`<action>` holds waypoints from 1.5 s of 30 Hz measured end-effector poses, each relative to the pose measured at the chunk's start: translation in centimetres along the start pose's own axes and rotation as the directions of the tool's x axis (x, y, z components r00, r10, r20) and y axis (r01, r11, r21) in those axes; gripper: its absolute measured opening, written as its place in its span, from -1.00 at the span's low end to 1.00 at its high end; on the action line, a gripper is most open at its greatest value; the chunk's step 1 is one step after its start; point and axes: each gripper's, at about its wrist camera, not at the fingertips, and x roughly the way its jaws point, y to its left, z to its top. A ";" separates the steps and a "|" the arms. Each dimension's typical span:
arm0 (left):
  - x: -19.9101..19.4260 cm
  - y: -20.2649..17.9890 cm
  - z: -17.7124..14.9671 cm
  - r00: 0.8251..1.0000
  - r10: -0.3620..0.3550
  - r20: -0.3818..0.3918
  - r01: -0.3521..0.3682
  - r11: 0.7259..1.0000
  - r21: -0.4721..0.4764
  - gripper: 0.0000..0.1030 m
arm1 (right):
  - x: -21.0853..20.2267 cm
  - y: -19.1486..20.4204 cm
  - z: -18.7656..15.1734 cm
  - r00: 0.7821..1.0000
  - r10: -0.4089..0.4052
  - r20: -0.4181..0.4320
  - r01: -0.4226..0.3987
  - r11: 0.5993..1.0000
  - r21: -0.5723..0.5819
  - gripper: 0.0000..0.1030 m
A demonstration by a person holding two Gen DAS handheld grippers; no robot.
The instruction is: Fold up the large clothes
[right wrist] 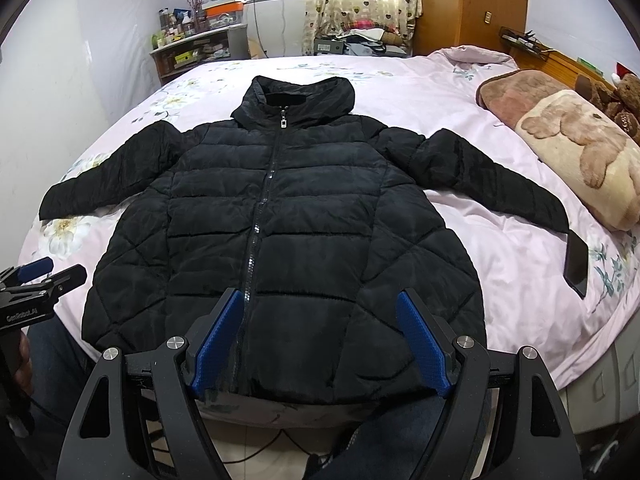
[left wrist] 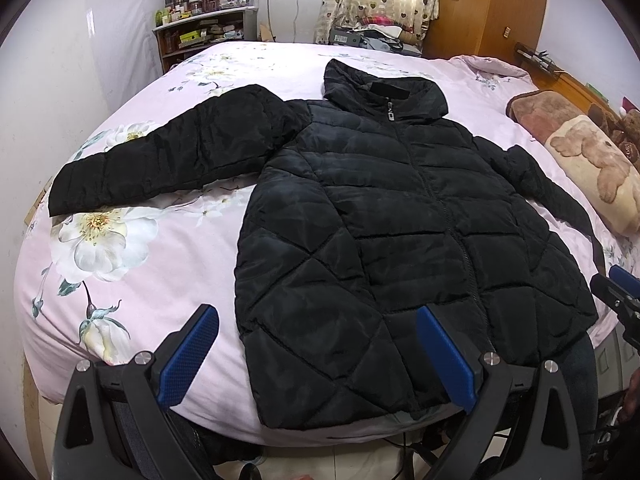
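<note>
A black quilted puffer jacket (left wrist: 384, 220) lies flat and zipped on the pink floral bed, collar away from me and both sleeves spread out; it also shows in the right wrist view (right wrist: 288, 216). My left gripper (left wrist: 316, 356) is open and empty, hovering above the jacket's lower left hem. My right gripper (right wrist: 320, 344) is open and empty, over the middle of the hem near the zipper's bottom end. Each gripper shows at the edge of the other's view: the right one (left wrist: 620, 296) and the left one (right wrist: 44, 276).
The pink floral bedsheet (left wrist: 132, 240) covers the bed. A bear-print pillow (right wrist: 580, 156) and plush toys lie at the right. A dark phone (right wrist: 578, 266) lies near the right sleeve cuff. A cluttered shelf (right wrist: 196, 48), curtains and a wooden wardrobe stand behind the bed.
</note>
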 end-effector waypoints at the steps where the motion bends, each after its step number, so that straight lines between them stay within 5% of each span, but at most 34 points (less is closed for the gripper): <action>1: 0.2 0.2 0.2 1.000 0.004 0.002 -0.004 1.000 -0.003 0.94 | 0.2 0.0 0.1 1.000 0.002 0.002 -0.002 1.000 -0.002 0.53; 9: 3.1 3.9 2.5 0.998 0.052 0.022 -0.051 0.997 -0.052 0.94 | 2.8 0.8 2.8 0.999 0.032 0.013 -0.032 0.999 -0.026 0.53; 19: 7.9 13.5 6.2 0.995 0.095 0.037 -0.082 0.960 -0.266 0.94 | 8.5 3.5 6.9 0.996 0.088 -0.014 -0.089 0.992 -0.093 0.53; 26: 12.0 20.5 7.4 0.990 0.143 0.008 -0.129 0.910 -0.393 0.94 | 12.5 5.7 8.8 0.994 0.104 -0.042 -0.109 0.984 -0.144 0.53; 33: 13.8 26.6 7.1 0.977 0.213 0.013 -0.170 0.816 -0.552 0.89 | 15.8 7.1 9.8 0.991 0.104 -0.080 -0.116 0.978 -0.173 0.53; 38: 14.5 28.6 7.4 0.969 0.243 0.048 -0.171 0.796 -0.581 0.87 | 17.8 6.9 10.0 0.990 0.080 -0.115 -0.098 0.981 -0.168 0.53; 42: 15.4 29.1 8.2 0.954 0.295 0.059 -0.218 0.813 -0.541 0.46 | 18.5 6.7 10.1 0.990 0.067 -0.127 -0.087 0.982 -0.166 0.53; 45: 15.3 28.8 8.8 0.956 0.286 0.060 -0.215 0.826 -0.520 -0.43 | 18.8 6.4 10.0 0.989 0.060 -0.135 -0.081 0.984 -0.156 0.53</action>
